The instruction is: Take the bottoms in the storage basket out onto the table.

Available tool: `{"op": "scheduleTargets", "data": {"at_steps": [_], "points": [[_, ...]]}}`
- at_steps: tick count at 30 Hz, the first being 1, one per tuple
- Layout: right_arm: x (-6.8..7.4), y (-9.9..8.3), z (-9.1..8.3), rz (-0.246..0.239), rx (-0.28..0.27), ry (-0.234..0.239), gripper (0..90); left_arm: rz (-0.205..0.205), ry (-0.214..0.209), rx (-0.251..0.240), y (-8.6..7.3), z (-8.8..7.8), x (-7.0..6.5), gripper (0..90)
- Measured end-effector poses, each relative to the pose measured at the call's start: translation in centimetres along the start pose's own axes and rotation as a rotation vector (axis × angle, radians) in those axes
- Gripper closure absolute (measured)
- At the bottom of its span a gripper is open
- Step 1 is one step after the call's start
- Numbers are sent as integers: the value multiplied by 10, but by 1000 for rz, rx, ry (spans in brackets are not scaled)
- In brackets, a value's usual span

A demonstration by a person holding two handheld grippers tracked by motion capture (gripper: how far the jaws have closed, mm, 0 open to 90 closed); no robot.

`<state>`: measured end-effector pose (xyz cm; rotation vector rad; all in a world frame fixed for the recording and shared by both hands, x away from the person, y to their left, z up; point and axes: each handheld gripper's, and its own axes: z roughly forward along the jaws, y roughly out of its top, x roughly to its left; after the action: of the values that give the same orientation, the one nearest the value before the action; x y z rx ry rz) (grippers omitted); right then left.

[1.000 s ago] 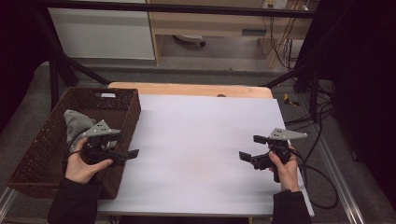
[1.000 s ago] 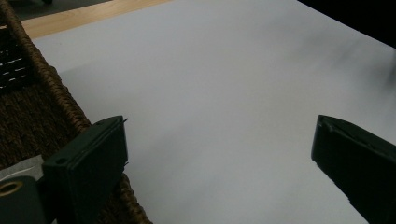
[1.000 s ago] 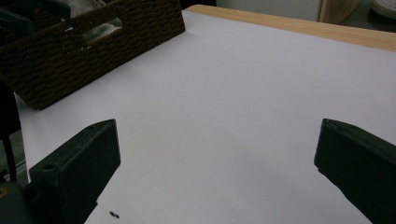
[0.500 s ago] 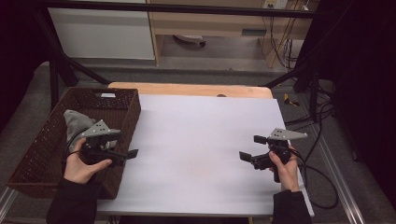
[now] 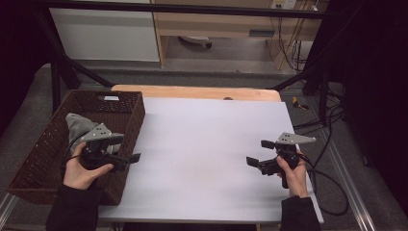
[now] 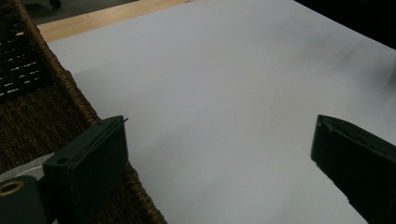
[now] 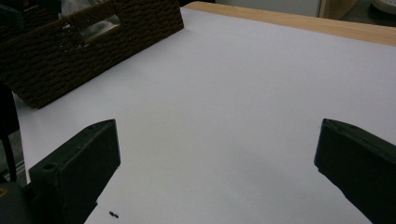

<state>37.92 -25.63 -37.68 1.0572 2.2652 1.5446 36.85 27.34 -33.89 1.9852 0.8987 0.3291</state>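
With the grey cloth (image 5: 77,126) lying in the basket (image 5: 137,115) at the table's (image 5: 207,139) left edge, both claws (left (image 5: 132,157), right (image 5: 255,161)) are hovering spread and empty, so nothing is looking started.

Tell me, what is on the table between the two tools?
Nothing. In the high view, bare white table lies between the left tool and the right tool.

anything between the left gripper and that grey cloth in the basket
Nothing visible does. The left gripper, jaws open, hovers over the basket at its right wall, and the grey cloth lies uncovered inside, just behind it.
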Motion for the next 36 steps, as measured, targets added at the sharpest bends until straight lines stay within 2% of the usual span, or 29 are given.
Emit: {"op": "scheduleTargets", "data": {"at_steps": [21, 36], "points": [[0, -1, 2, 4, 8, 2, 8, -6, 26, -1, -1, -11, 3, 45], [0, -1, 3, 3, 13, 4, 8, -22, 76, 2, -5, -24, 12, 49]]}}
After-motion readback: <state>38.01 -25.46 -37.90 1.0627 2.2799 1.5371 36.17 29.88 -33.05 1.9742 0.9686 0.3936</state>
